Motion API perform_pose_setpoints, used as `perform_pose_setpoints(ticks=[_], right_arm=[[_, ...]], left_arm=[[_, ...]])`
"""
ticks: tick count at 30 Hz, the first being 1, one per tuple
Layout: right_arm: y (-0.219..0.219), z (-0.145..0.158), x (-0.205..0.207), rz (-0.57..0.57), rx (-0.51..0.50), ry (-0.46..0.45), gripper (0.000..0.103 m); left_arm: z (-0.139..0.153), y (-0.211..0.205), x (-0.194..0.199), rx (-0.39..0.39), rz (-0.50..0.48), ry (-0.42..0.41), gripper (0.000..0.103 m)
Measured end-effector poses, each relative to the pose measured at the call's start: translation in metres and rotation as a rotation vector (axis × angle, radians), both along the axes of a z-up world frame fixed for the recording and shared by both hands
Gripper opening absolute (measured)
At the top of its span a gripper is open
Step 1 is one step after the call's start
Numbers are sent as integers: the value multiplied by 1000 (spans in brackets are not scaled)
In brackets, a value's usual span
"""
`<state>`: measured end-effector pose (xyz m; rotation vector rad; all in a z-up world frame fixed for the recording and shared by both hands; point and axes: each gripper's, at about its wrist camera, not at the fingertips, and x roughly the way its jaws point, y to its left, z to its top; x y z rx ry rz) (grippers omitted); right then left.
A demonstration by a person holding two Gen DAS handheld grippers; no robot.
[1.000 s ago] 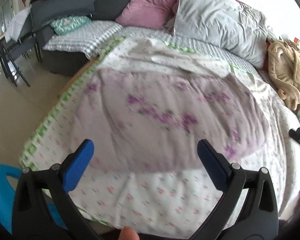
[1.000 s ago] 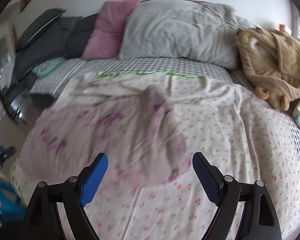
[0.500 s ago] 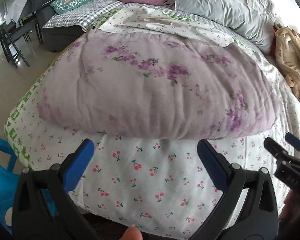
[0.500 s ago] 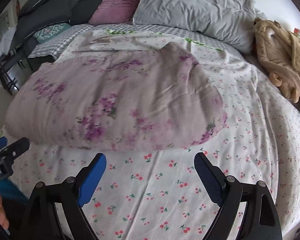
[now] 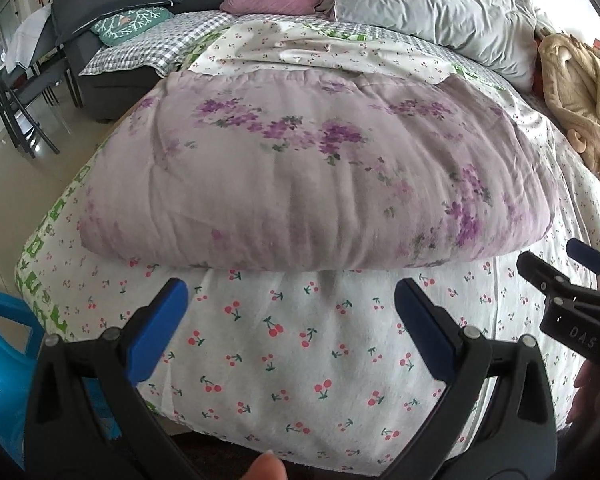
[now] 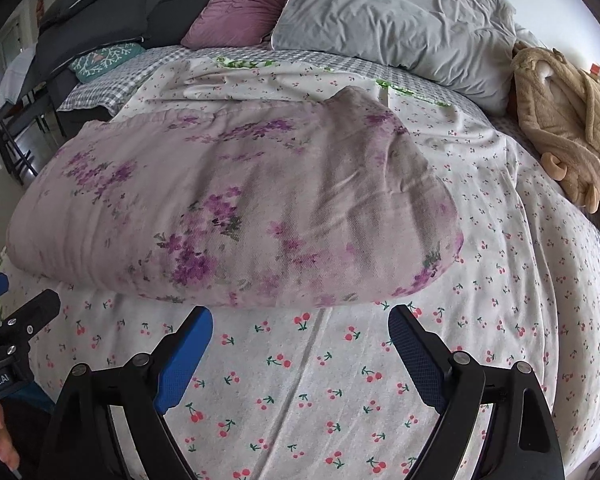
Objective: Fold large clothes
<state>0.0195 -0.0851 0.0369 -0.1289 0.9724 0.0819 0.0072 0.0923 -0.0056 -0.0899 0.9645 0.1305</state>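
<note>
A pale lilac cloth with purple flower print (image 5: 308, 168) lies folded over on the cherry-print sheet (image 5: 284, 344) of the bed; it also shows in the right wrist view (image 6: 236, 212). My left gripper (image 5: 290, 312) is open and empty, just short of the cloth's near folded edge. My right gripper (image 6: 300, 340) is open and empty, near the cloth's near right edge. The right gripper shows at the right edge of the left wrist view (image 5: 572, 292), and the left gripper at the left edge of the right wrist view (image 6: 12, 320).
A grey pillow (image 6: 392, 20) and a pink pillow (image 6: 240, 4) lie at the head of the bed. A tan plush robe (image 6: 568, 120) lies at the right. A dark sofa (image 5: 124, 12) and a blue plastic stool (image 5: 0, 360) stand at the left.
Both grippers have dropped lower and closer to the near edge of the bed. The lilac cloth has settled flat and now fills more of both views.
</note>
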Motion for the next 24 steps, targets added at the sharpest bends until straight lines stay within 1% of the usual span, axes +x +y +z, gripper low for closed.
perform_pose_setpoints(ticks=[12,24], right_arm=[[3,-7,1,8,16,34,91],[4,-9,1,8,20,42,91]], left_arm=[[-4,1,2,-12,-2,21,102],[-7,1,2,-17,-1,28,102]])
